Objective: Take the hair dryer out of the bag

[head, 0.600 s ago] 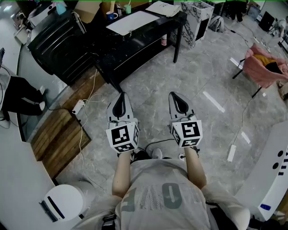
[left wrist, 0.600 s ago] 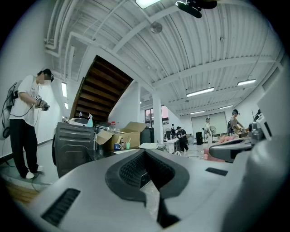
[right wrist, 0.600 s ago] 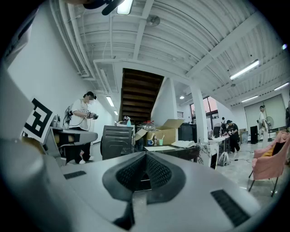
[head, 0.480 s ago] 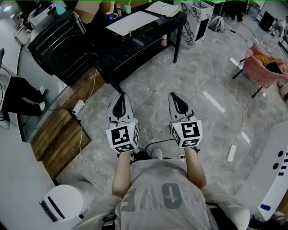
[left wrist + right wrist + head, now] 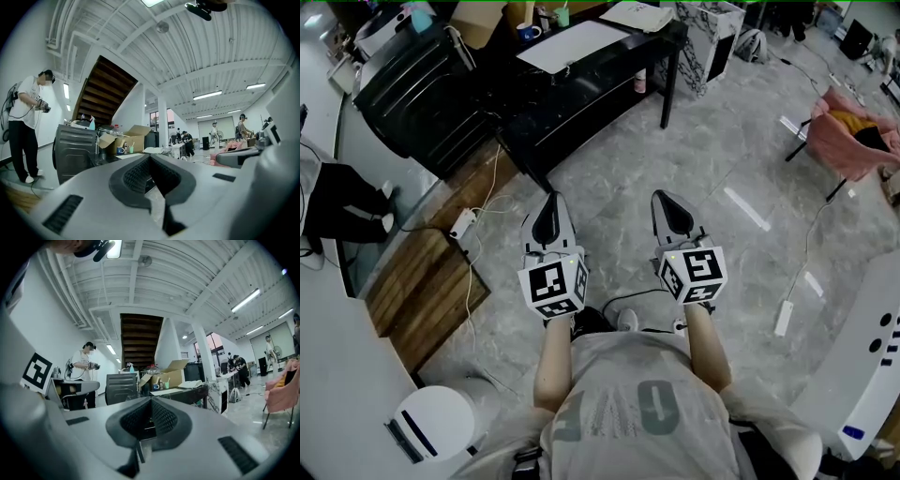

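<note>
Grey stone floor below, black table at far side. Holding left gripper and right gripper level, side by side, apart, above floor. Jaws of both closed, empty (pads meeting in each gripper view). Cannot place hair dryer or bag in any view.

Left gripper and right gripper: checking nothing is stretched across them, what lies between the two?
Nothing joins them. In the head view only bare grey floor shows between the left gripper and the right gripper, both shut and empty.
</note>
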Demonstrator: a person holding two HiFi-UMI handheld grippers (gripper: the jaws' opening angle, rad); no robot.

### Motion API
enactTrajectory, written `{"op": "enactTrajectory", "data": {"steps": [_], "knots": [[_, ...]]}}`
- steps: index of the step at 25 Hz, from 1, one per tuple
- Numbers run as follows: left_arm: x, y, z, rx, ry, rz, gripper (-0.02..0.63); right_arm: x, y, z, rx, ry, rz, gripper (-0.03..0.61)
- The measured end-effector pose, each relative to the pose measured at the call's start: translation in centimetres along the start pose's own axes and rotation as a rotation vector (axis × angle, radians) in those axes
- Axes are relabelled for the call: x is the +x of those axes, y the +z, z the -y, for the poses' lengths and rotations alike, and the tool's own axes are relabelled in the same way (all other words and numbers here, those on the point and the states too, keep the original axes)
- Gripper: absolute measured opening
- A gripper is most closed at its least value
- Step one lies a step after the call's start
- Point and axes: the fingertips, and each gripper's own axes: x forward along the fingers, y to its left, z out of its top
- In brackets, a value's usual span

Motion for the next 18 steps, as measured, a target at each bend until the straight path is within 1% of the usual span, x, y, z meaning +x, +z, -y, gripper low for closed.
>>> {"op": "enactTrajectory", "data": {"steps": [5, 10, 13, 18], "knots": [[1.3, -0.3, -0.6, -0.012, 0.009, -0.008, 0.026, 0.7, -0.1, 1.2, 0.057, -0.011, 0.008, 0.031], [3.2, 0.7, -0.5, -0.032, -0.003, -0.001, 0.026, 1.3, 0.2, 2.3, 0.058, -0.014, -0.017, 0.031], [4.4, 1.1, -0.4, -0.037, -0.009, 0.014, 0.026, 2.7, 0.3, 2.8, 0.037, -0.003, -0.021, 0.031], [6.5, -1.2, -1.8, -0.042, 0.001, 0.038, 0.026, 5.4, -1.8, 3.1, 0.015, 0.018, -0.005, 0.031]]}}
